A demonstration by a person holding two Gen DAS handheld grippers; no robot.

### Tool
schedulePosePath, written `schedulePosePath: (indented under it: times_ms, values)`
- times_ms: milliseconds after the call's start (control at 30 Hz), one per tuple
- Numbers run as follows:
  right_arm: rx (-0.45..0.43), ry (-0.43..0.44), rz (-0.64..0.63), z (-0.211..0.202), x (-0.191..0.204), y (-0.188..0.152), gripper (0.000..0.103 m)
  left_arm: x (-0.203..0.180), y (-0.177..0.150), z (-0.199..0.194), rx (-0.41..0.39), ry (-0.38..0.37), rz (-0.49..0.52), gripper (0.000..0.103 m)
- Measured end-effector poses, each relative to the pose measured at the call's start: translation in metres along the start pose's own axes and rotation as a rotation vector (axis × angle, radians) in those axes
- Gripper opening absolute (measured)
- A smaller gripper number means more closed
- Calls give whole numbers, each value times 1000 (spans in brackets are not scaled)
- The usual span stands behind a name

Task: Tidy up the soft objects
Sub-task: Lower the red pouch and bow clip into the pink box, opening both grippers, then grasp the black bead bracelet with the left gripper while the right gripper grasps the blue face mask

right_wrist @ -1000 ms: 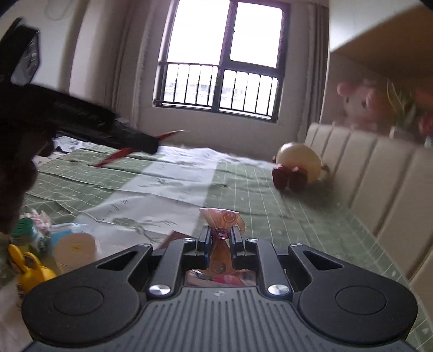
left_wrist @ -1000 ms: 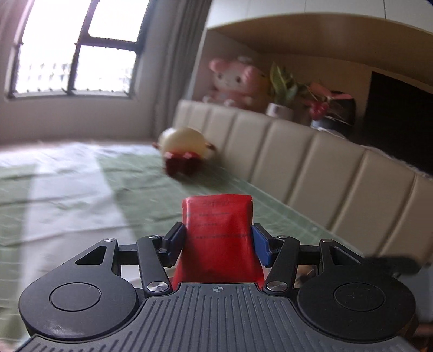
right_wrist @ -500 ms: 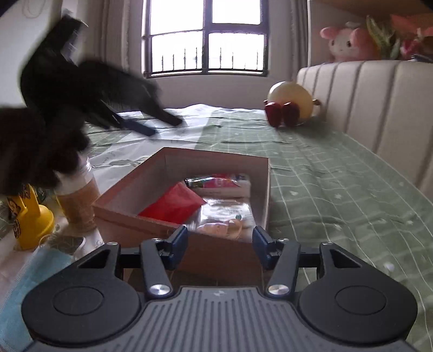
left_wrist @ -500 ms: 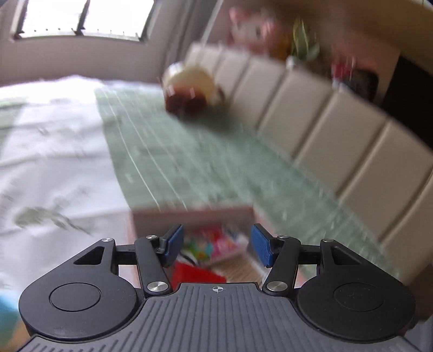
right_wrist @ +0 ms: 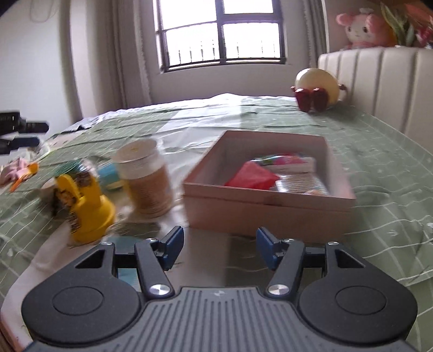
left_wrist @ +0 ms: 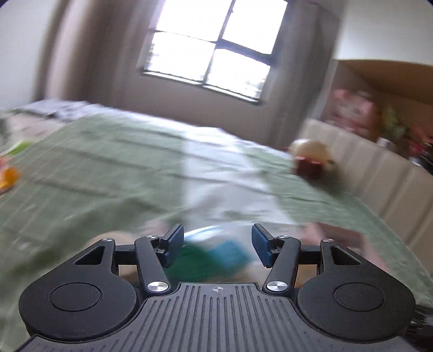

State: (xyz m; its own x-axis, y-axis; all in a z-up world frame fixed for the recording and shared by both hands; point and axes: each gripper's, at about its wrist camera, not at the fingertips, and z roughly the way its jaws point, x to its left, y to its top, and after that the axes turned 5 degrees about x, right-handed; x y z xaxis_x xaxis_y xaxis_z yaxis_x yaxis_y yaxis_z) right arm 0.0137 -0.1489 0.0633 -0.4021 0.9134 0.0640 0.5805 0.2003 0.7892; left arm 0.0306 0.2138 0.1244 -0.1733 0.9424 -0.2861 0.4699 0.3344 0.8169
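A shallow brown cardboard box [right_wrist: 259,204] sits on the green mat in the right wrist view. A red pouch [right_wrist: 250,176] and several other soft packets [right_wrist: 293,174] lie inside it. My right gripper [right_wrist: 218,250] is open and empty, just in front of the box's near wall. My left gripper [left_wrist: 217,245] is open and empty above blurred green and blue items [left_wrist: 216,254]. The left gripper also shows at the far left of the right wrist view [right_wrist: 19,134].
A tan jar [right_wrist: 146,177], a yellow toy [right_wrist: 86,208] and small packets [right_wrist: 19,169] lie left of the box. A cream and red plush [right_wrist: 316,88] sits by the padded headboard [right_wrist: 384,89]. A pink plush [right_wrist: 360,25] stands on the ledge.
Both grippers let go of their packets, which now lie in the box. The left gripper swung away to the left; the right gripper drew back from the box.
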Motion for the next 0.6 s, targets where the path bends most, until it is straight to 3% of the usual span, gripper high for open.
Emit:
schedulePosePath:
  times_ms: [100, 200, 300, 433, 600]
  values:
    - [9, 2, -48, -2, 25, -3, 60, 26, -15, 0, 20, 47, -33, 60]
    - [21, -7, -111, -1, 46, -9, 61, 42, -32, 6, 72, 40, -46, 60]
    - [28, -30, -153, -1, 62, -14, 61, 36, -54, 26, 147, 50, 25, 60]
    - [19, -25, -189, -7, 74, -18, 61, 26, -82, 32, 132, 99, 159, 60]
    - [35, -18, -232, -9, 83, -23, 61, 26, -86, 59, 155, 136, 134, 63]
